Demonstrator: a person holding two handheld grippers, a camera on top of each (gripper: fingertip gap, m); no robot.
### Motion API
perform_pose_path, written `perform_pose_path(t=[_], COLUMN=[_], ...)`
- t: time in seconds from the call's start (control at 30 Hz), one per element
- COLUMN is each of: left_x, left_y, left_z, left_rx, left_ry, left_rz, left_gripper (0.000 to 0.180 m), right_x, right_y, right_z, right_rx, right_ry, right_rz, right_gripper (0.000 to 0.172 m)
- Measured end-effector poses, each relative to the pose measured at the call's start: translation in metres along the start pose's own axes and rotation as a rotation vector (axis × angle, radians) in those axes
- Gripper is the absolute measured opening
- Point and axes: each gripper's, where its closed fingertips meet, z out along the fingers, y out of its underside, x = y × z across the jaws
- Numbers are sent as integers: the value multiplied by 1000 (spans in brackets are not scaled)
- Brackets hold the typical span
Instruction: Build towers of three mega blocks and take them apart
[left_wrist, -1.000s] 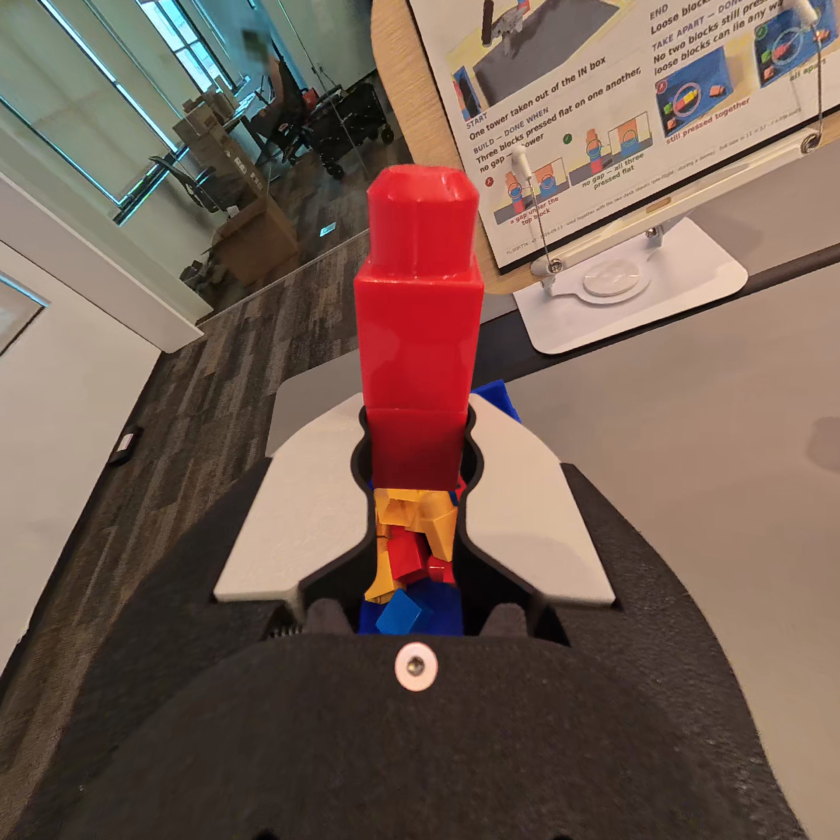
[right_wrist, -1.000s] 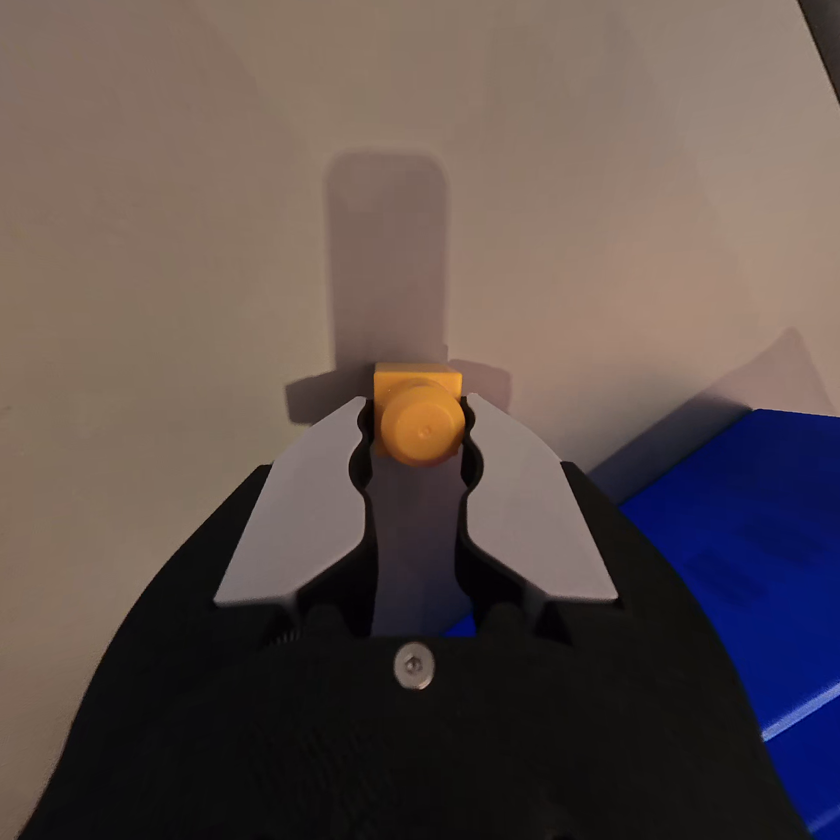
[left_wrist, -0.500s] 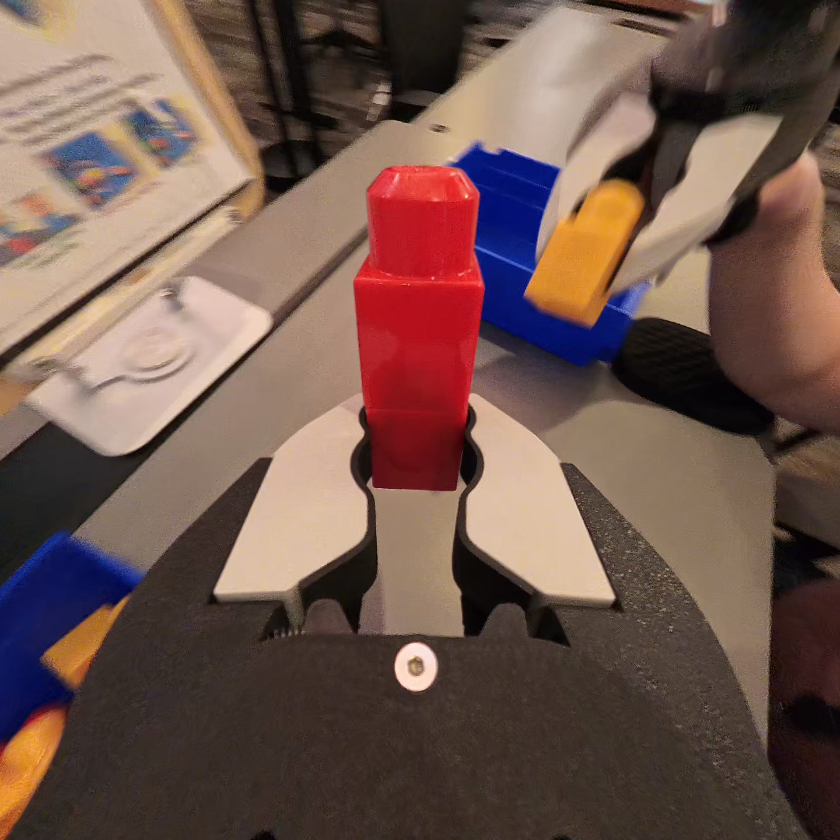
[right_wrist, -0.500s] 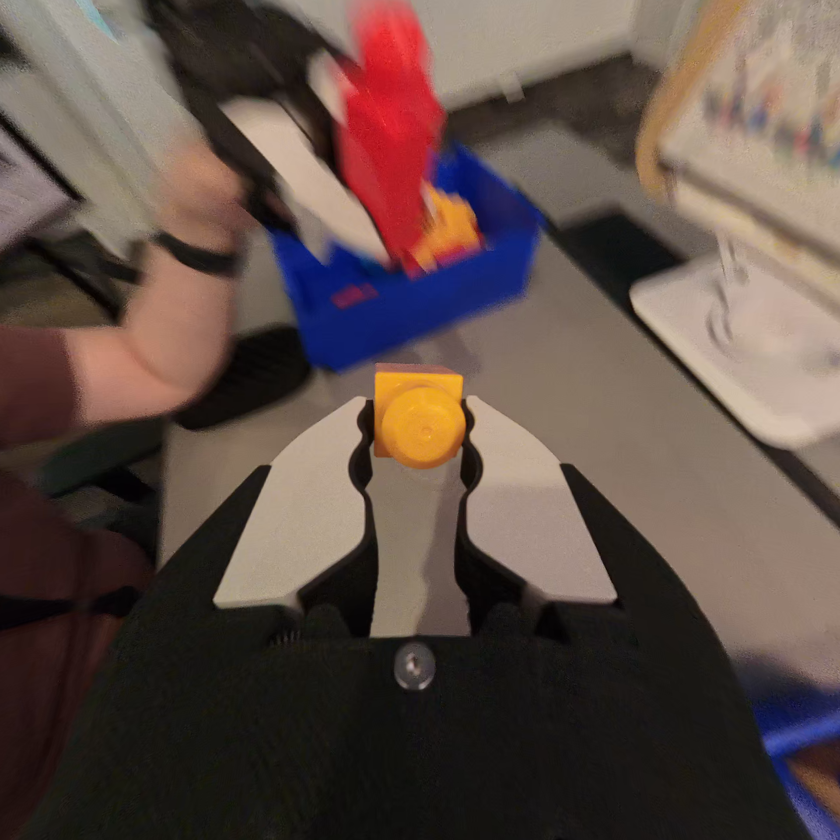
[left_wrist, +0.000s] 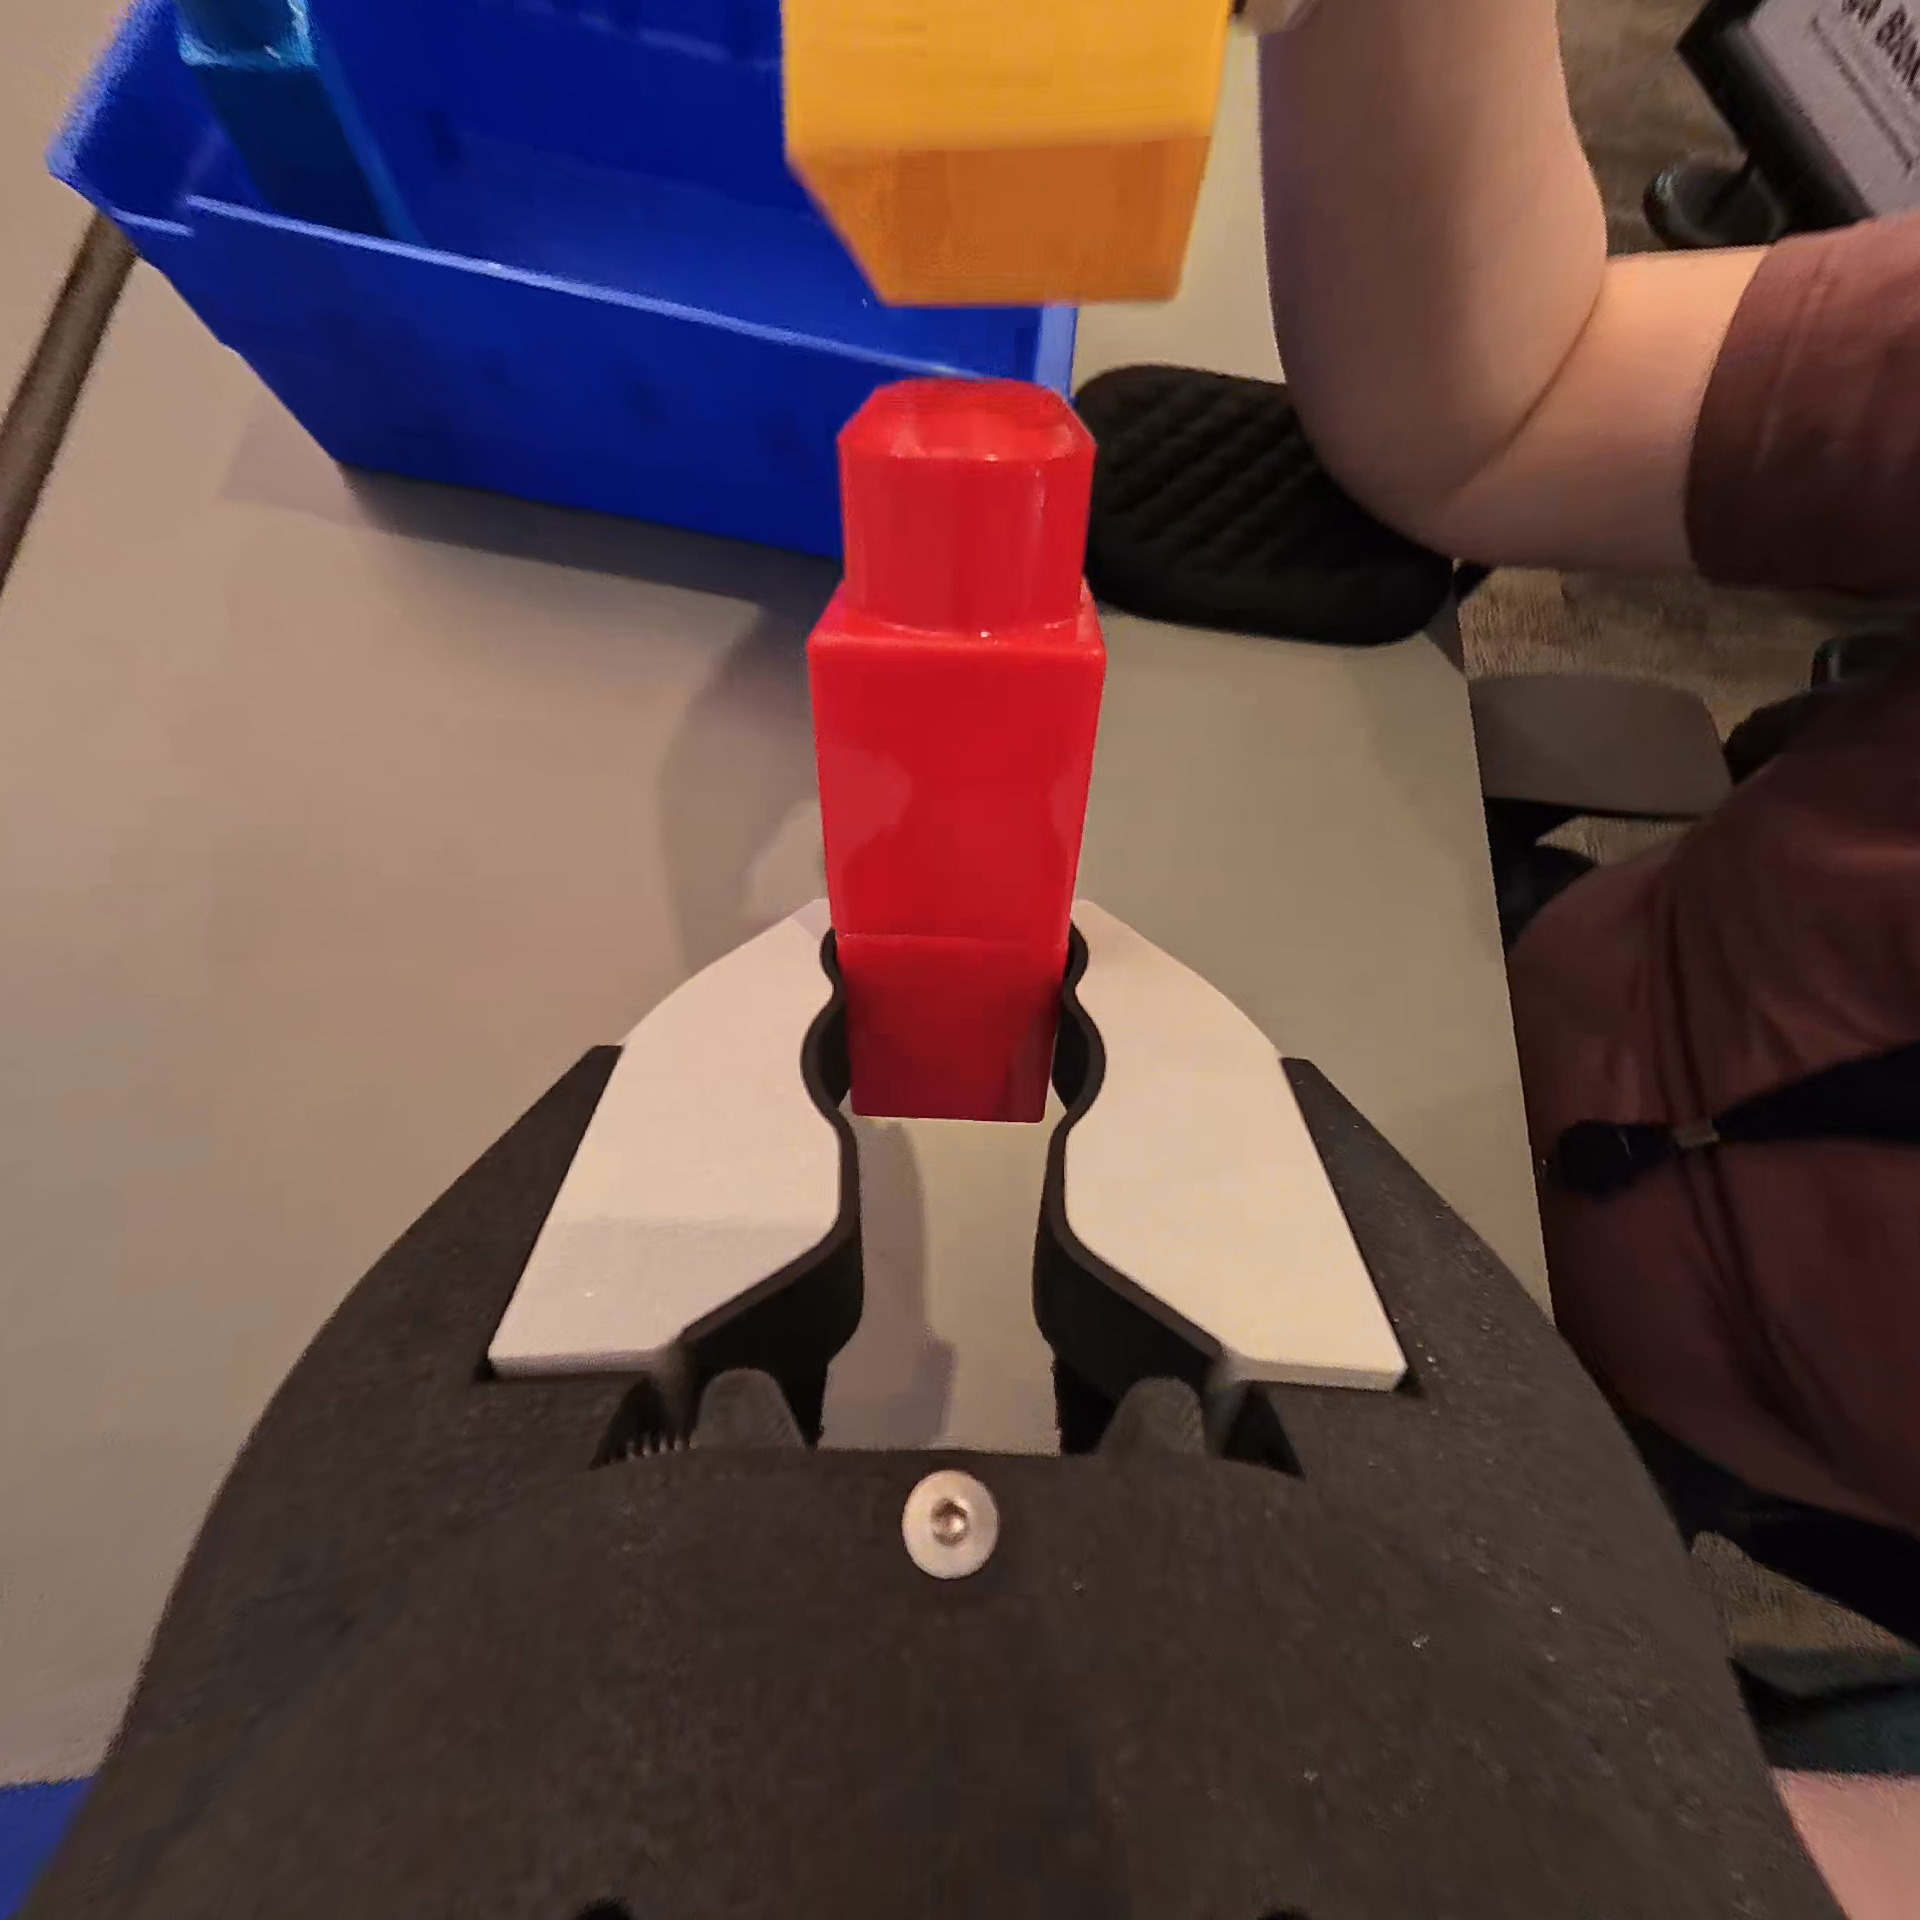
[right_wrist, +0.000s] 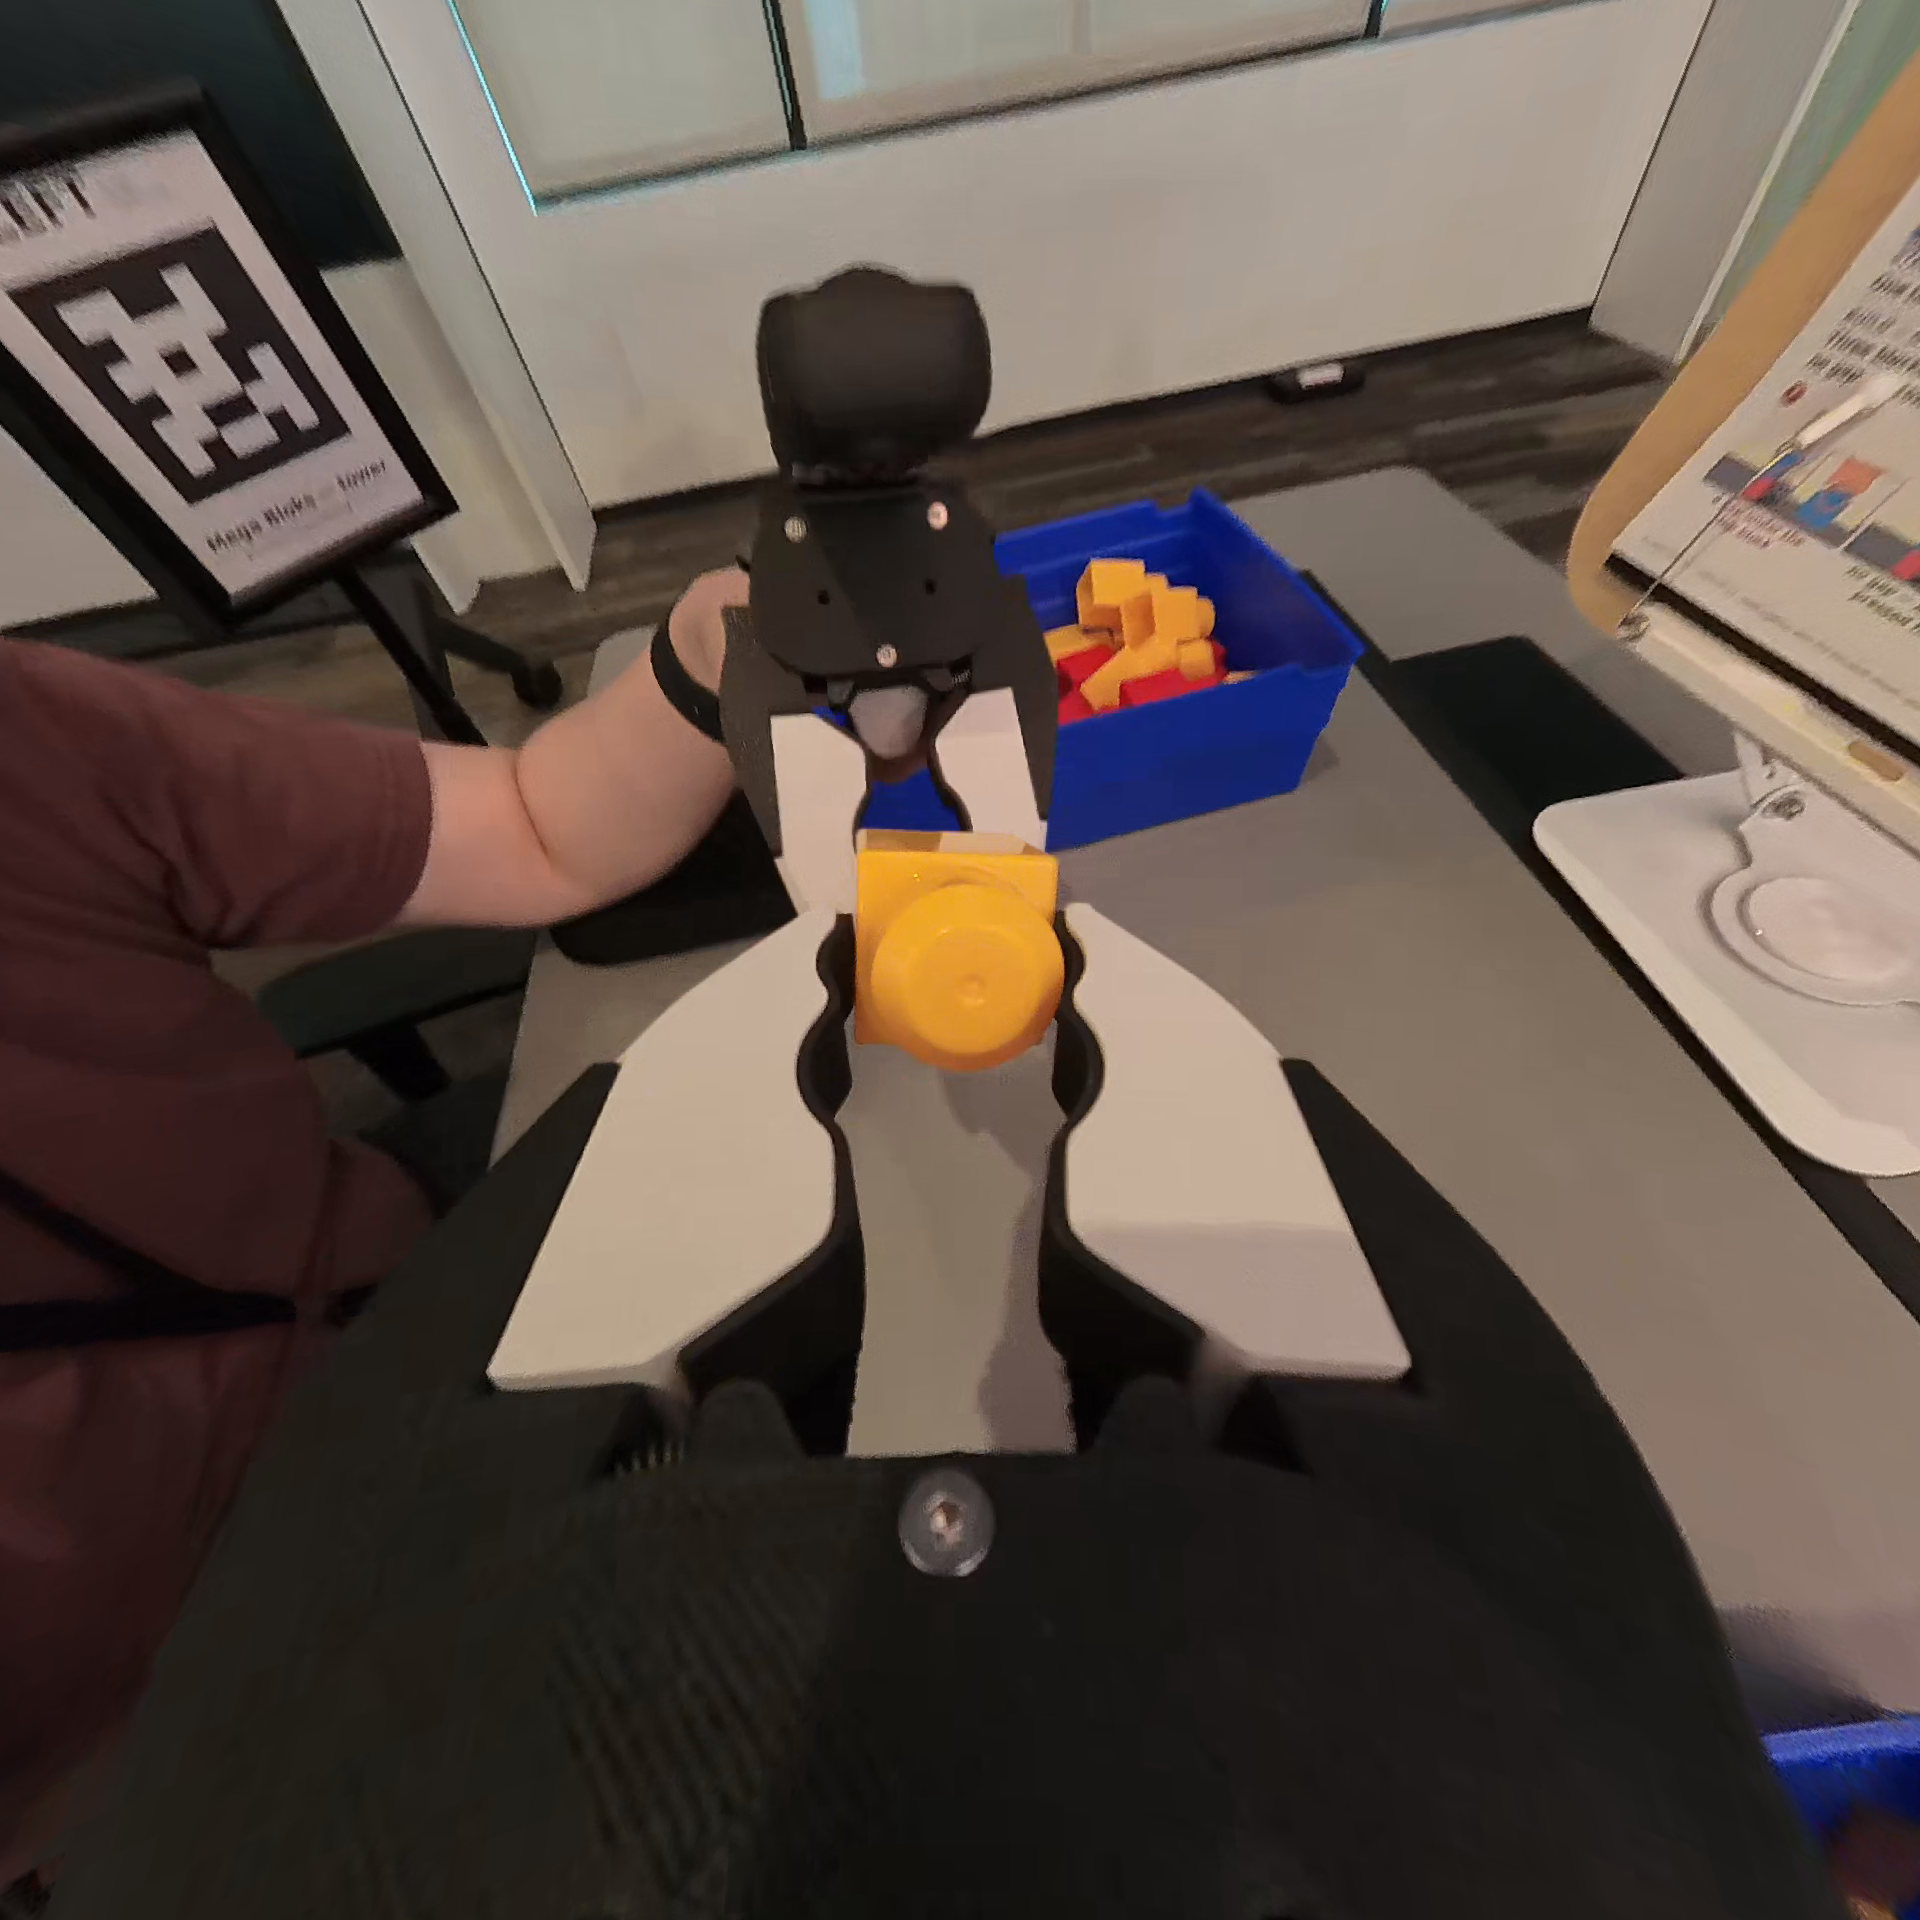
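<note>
**Around the desk**

A grey desk (right_wrist: 1351, 987) carries a white stand (right_wrist: 1766, 935) at 3 o'clock, propping a wood-edged instruction board (right_wrist: 1787, 416). At 10 o'clock, a framed sign with a black-and-white marker (right_wrist: 197, 384) stands on the floor. A black armrest pad (left_wrist: 1247, 499) sits beside the desk edge.

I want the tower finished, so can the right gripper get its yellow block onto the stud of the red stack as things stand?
Probably yes: the right gripper holds the yellow block just beyond the red stack, whose stud is bare, with nothing between them.
</note>
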Motion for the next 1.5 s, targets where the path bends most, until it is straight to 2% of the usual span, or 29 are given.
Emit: perform_pose_path(t=[0.17,0.3,0.4,0.47,0.63,0.83,1.0,1.07,1.1,1.13,1.17,1.23,1.33,1.47,1.5], left_x=[6,4,4,5,11,22,22,19,19,17,15,10,4,6,6], left_y=[8,18,24,24,11,3,6,1,-9,-22,-34,-46,-51,-57,-56], left_z=[9,13,18,22,23,16,18,16,12,6,0,-8,-9,-8,-7], left_rx=[-66,-144,-198,-200,-97,-14,-35,-1,62,147,222,308,338,358,351], left_ry=[23,-14,-27,-1,140,253,232,224,237,252,264,274,210,189,186], left_rz=[21,35,73,42,-60,-37,-5,-18,-41,-80,-129,-196,-175,-175,-179], left_gripper=[35,35,35,35,35,35,35,35,35,35,35,35,35,35,35], right_x=[-4,-5,-7,-5,0,-10,-12,-7,-4,-2,1,9,18,18,15], right_y=[28,41,42,44,39,32,31,19,8,-3,-13,-30,-43,-38,-38], right_z=[14,21,25,24,15,16,18,21,21,21,21,17,11,16,16], right_rx=[-182,-261,-262,-266,-222,-177,-179,-95,-26,45,119,258,411,394,395], right_ry=[2,22,-6,-8,-14,-75,-63,-43,-34,-25,-14,19,26,-21,-41], right_rz=[1,27,32,35,32,2,4,19,28,40,55,90,166,204,197], right_gripper=[36,36,36,36,36,36,36,37,37,43,55,64,60,49,39])
